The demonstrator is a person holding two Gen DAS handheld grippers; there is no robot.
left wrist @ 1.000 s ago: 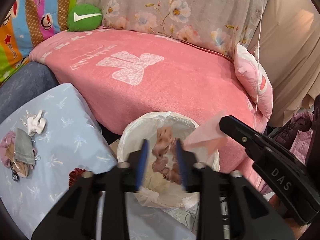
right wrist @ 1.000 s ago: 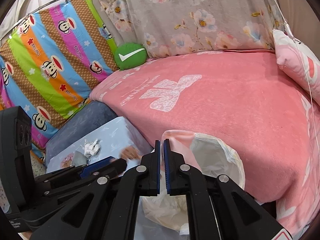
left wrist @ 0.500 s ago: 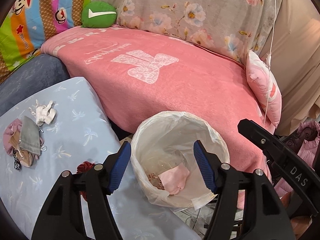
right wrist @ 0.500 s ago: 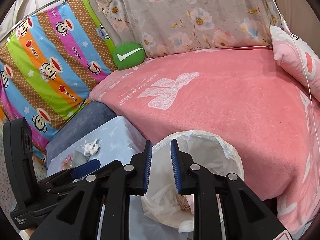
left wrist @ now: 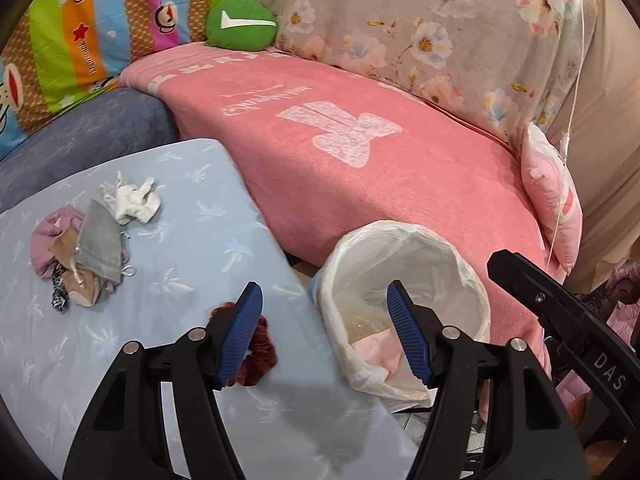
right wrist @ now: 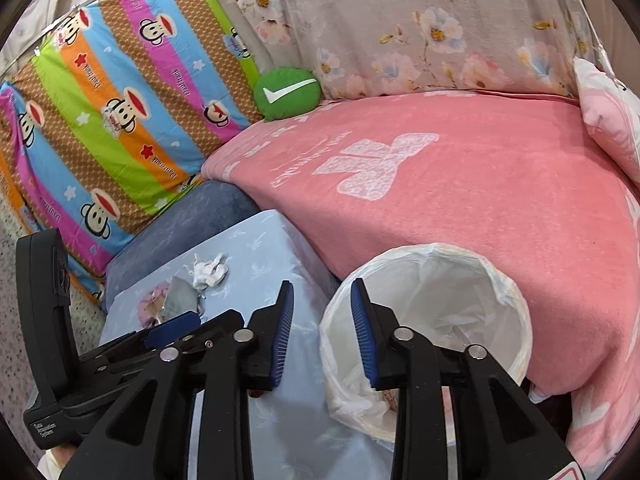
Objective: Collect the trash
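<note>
A bin lined with a white bag stands between the blue table and the pink bed; pink trash lies at its bottom. My left gripper is open and empty, straddling the table edge and the bin rim, with a dark red scrunchie under its left finger. My right gripper hangs over the gap between table and bin, its jaws opening with nothing between them. On the table lie a crumpled white tissue and a grey mask on a small pile.
The light blue table fills the lower left. A pink blanket covers the bed behind the bin, with a green cushion and a pink pillow. A striped cartoon sheet hangs at the left.
Both grippers let go of their trash, a brownish wad and a pink piece, which now lies in the bin. Both opened wider and shifted left toward the table.
</note>
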